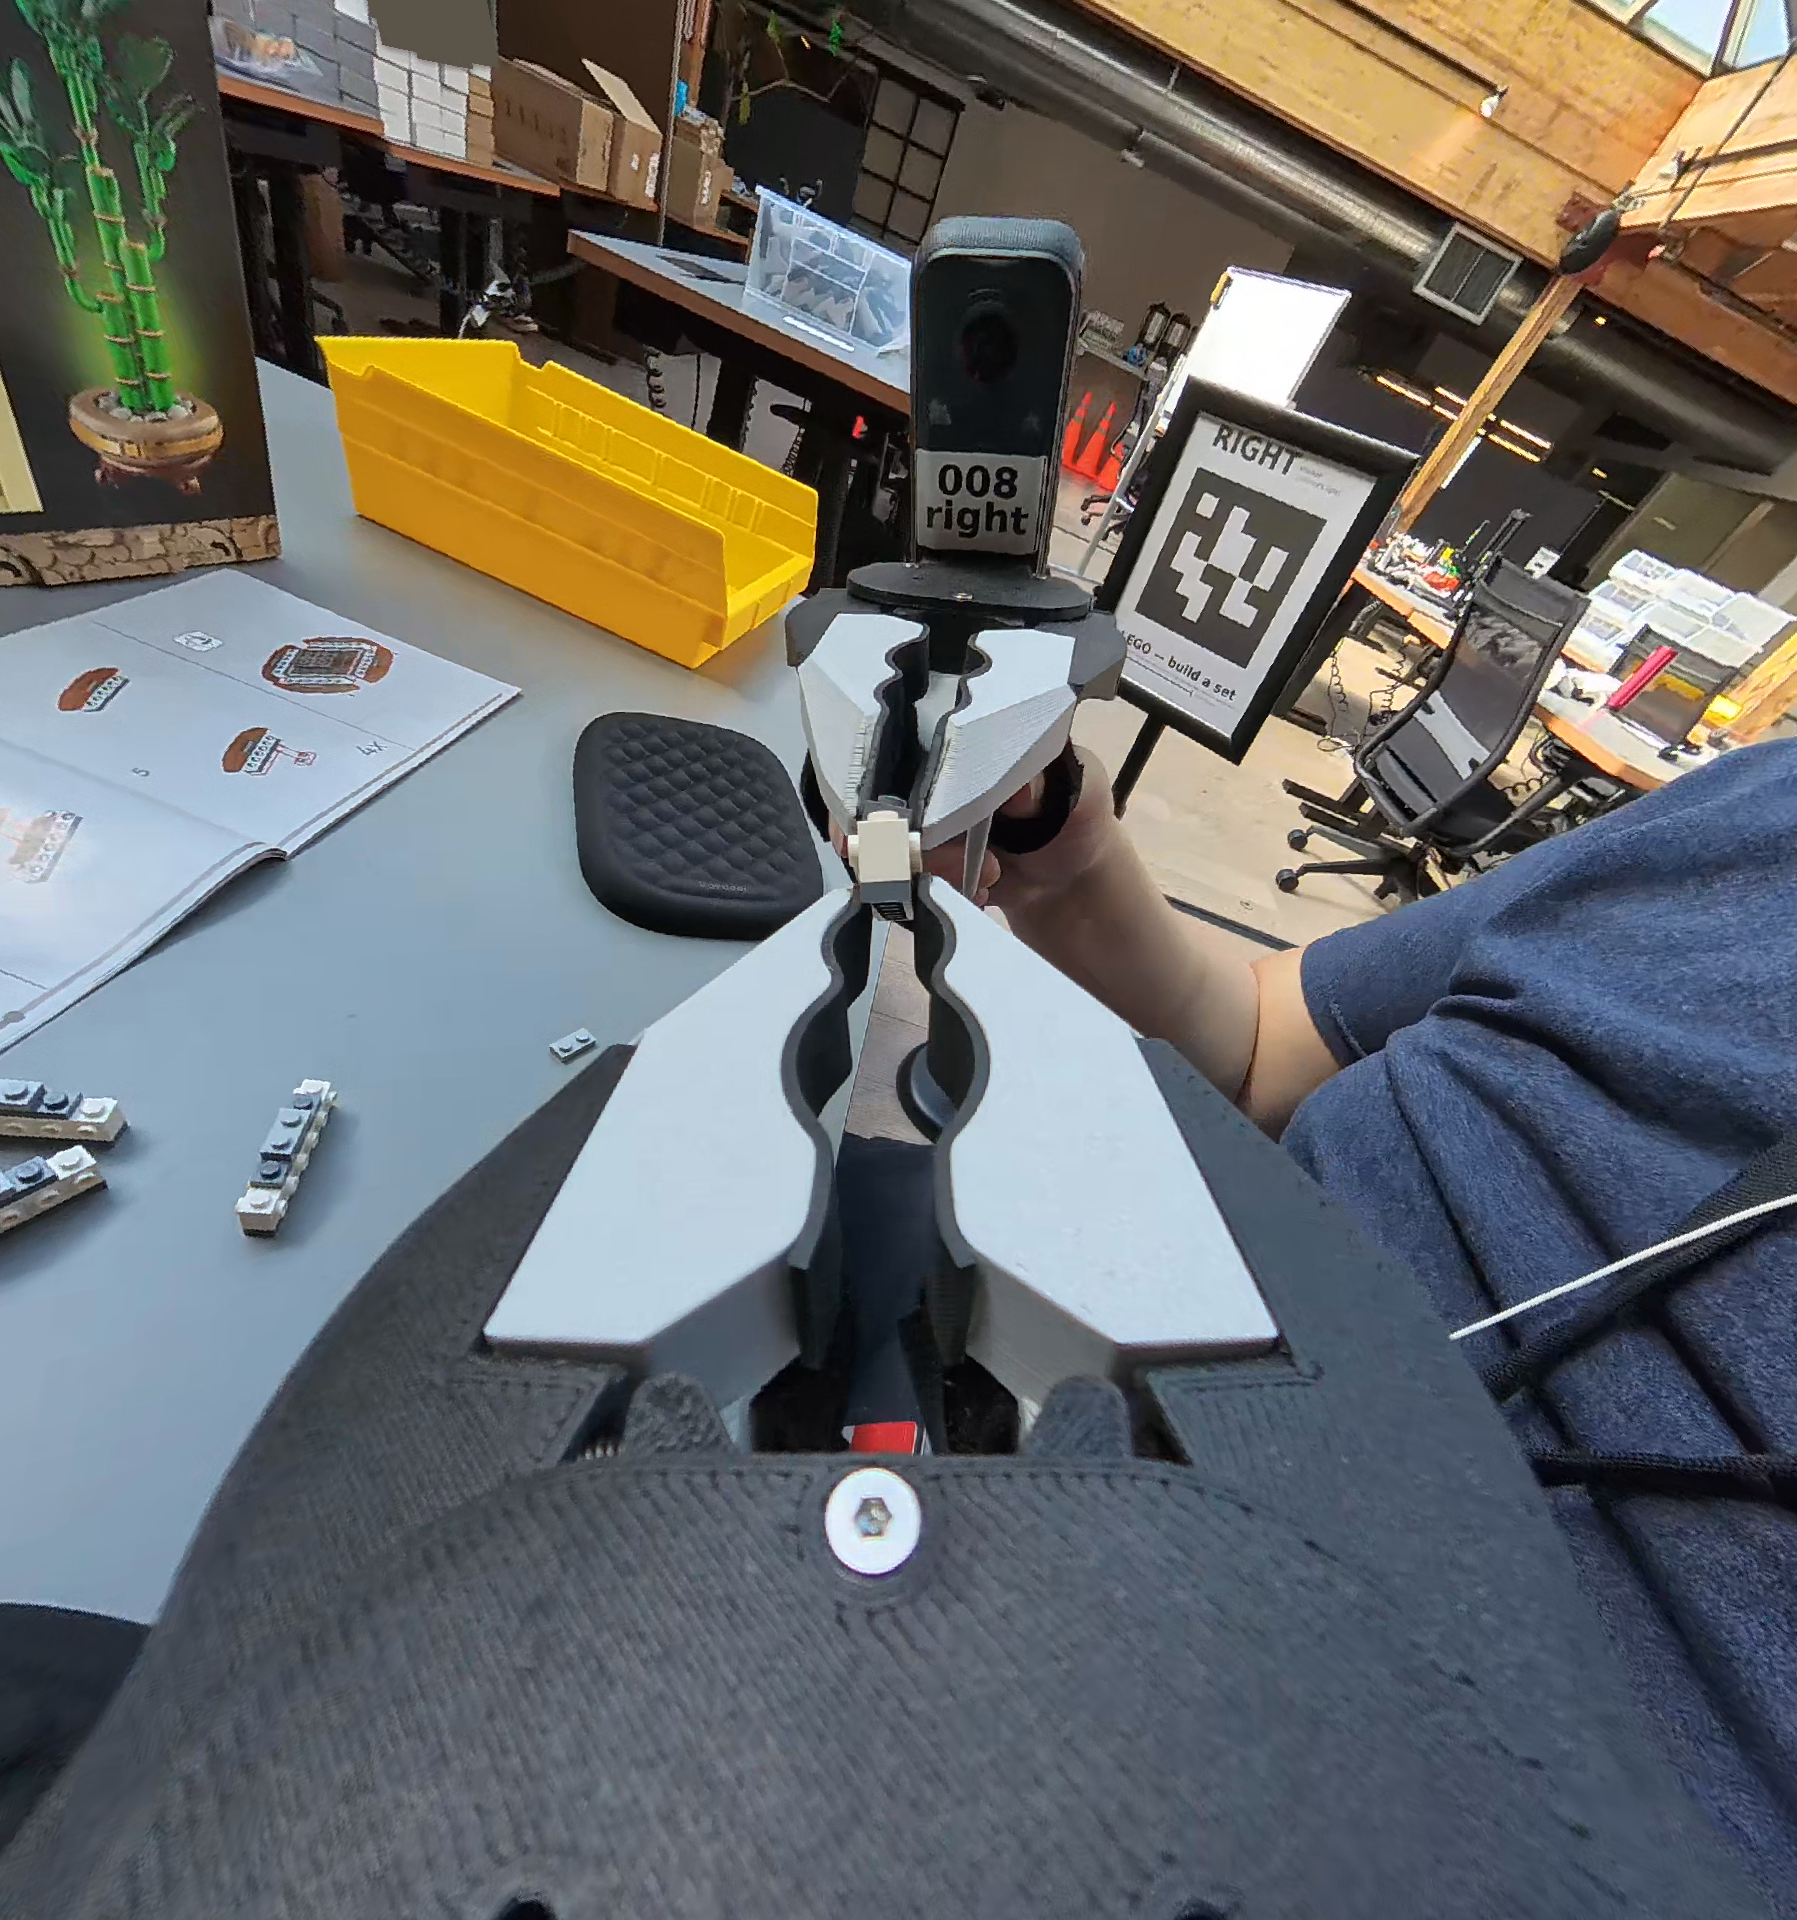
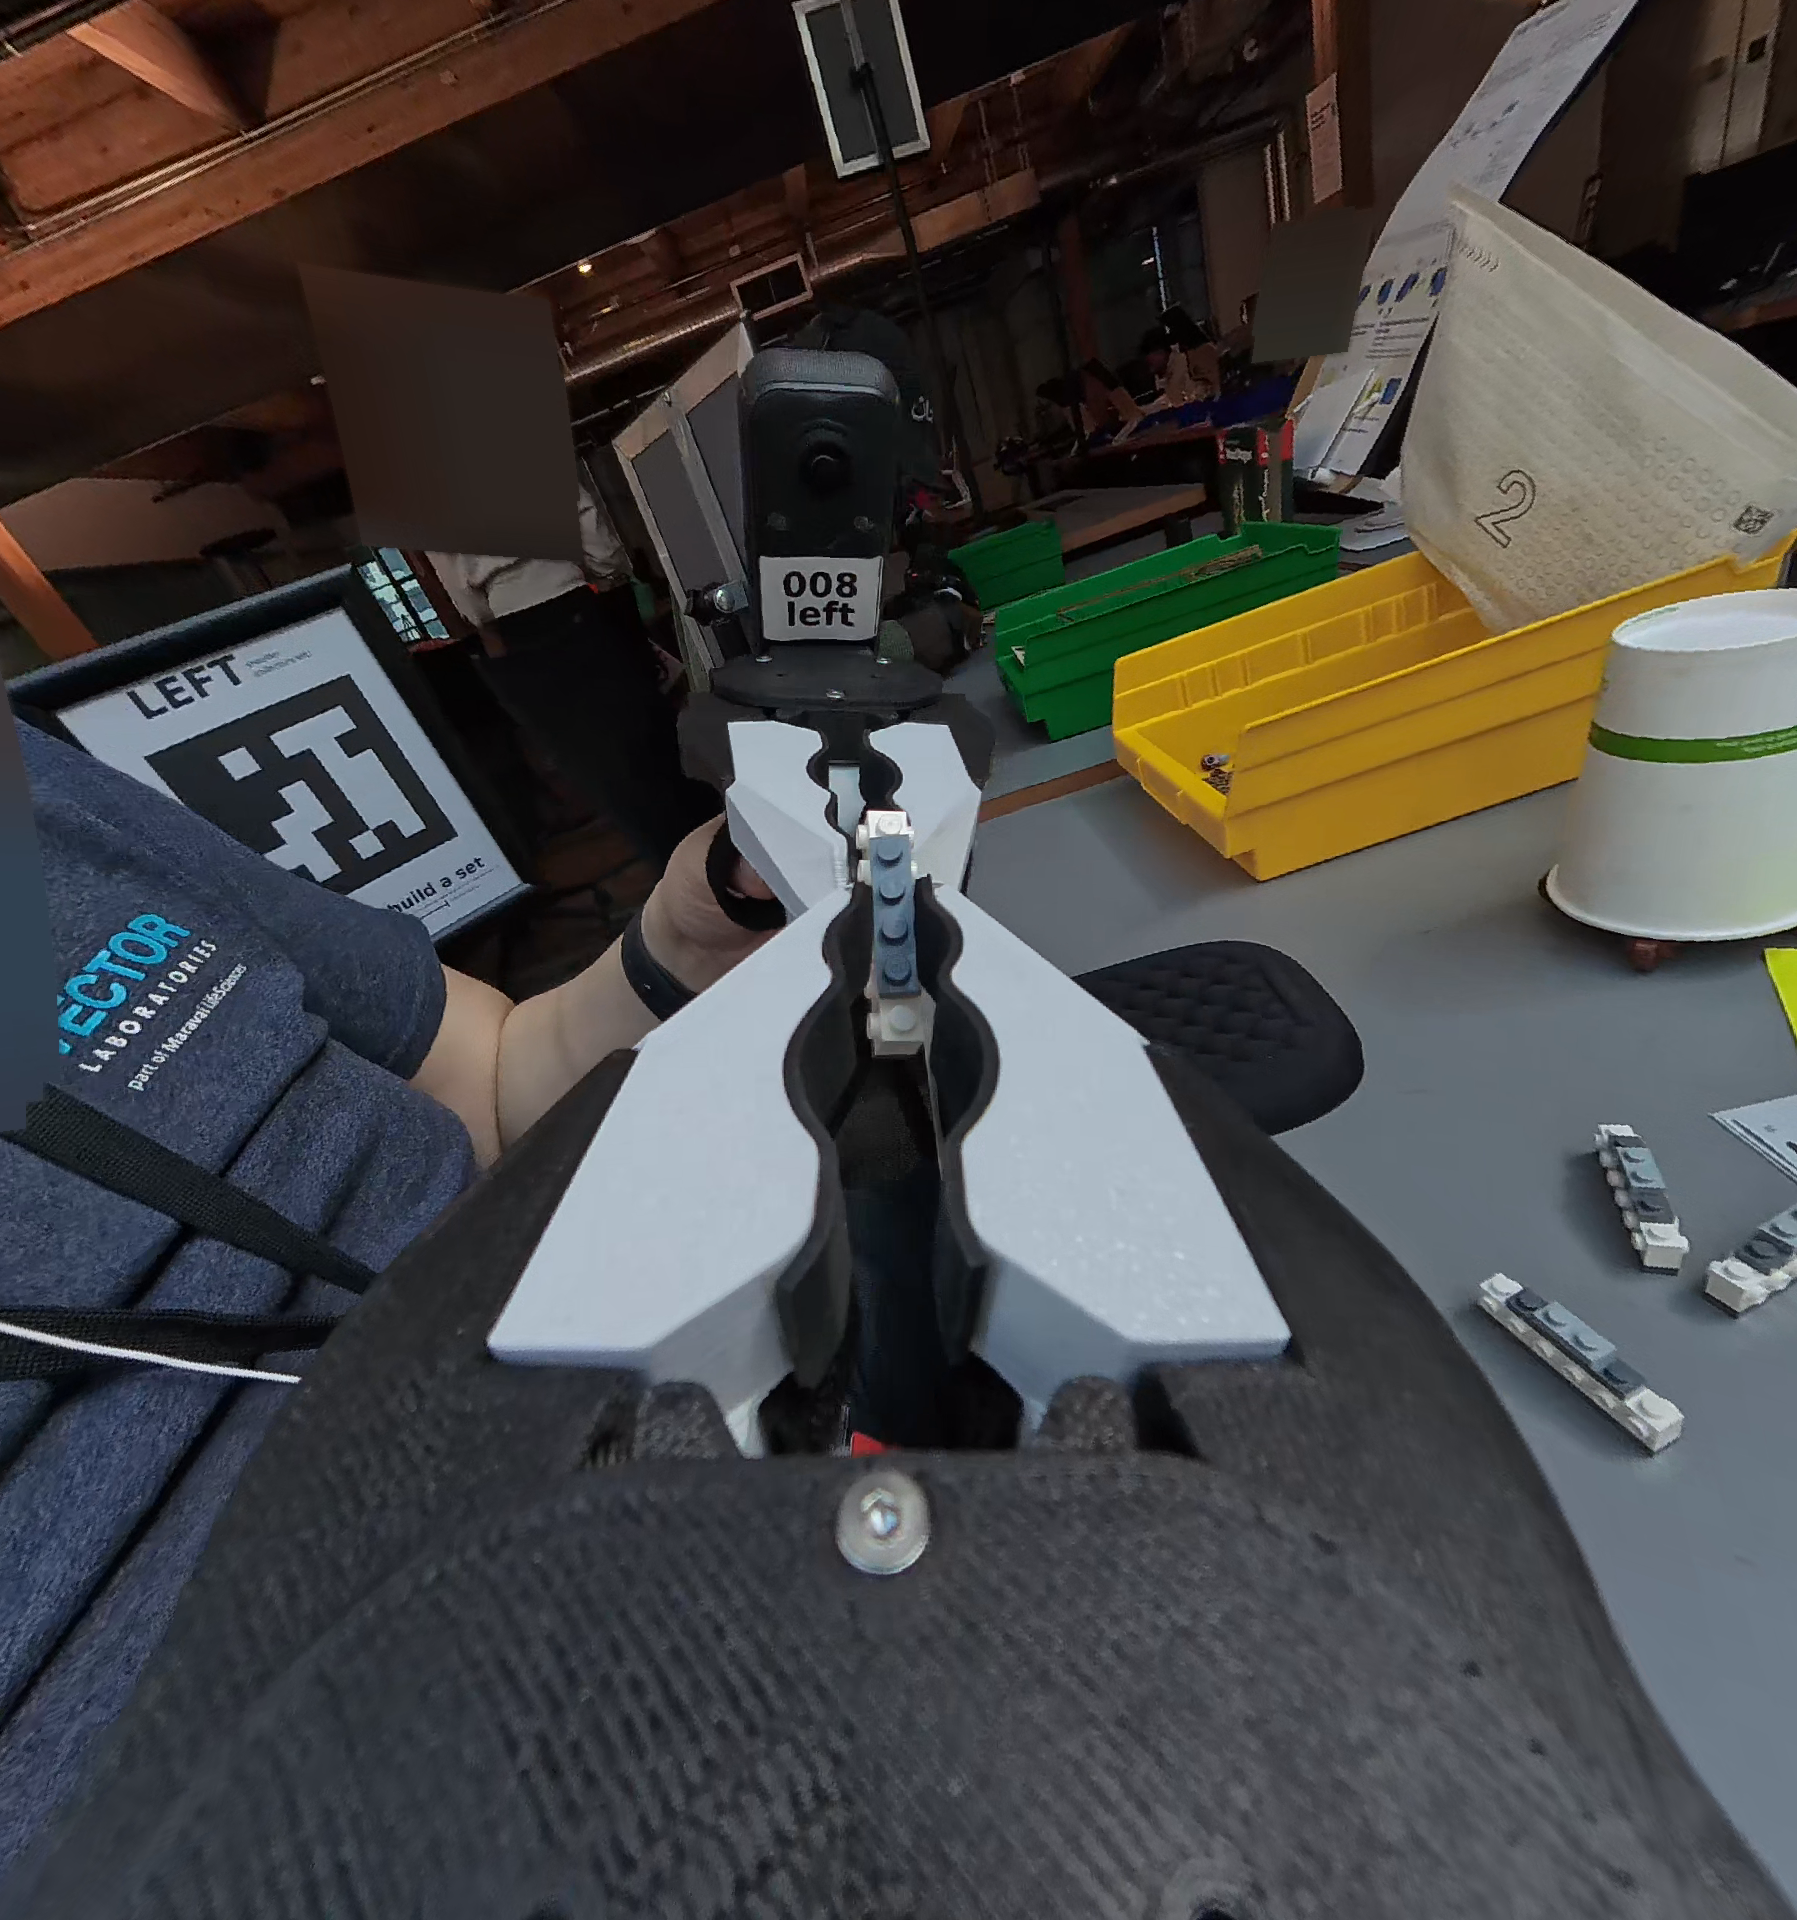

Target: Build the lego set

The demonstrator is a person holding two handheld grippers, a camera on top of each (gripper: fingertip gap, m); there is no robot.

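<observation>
On the grey table to my left sit three finished grey-and-white plate strips point(image 1: 286, 1155), parked clear of the work. My left gripper point(image 1: 889, 904) is pinched narrow on one end of a fourth long grey-blue strip with white end plates point(image 2: 894, 935); my right gripper point(image 2: 889, 914) clamps the rest, held midair tip-to-tip, probably so I can press it together.

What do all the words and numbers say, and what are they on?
I don't read writing out. It stands on:
White tag on right gripper
Other white tag on left gripper
Framed sign
Second framed sign
Blue shirt
White bag
White cup
Booklet
</observation>
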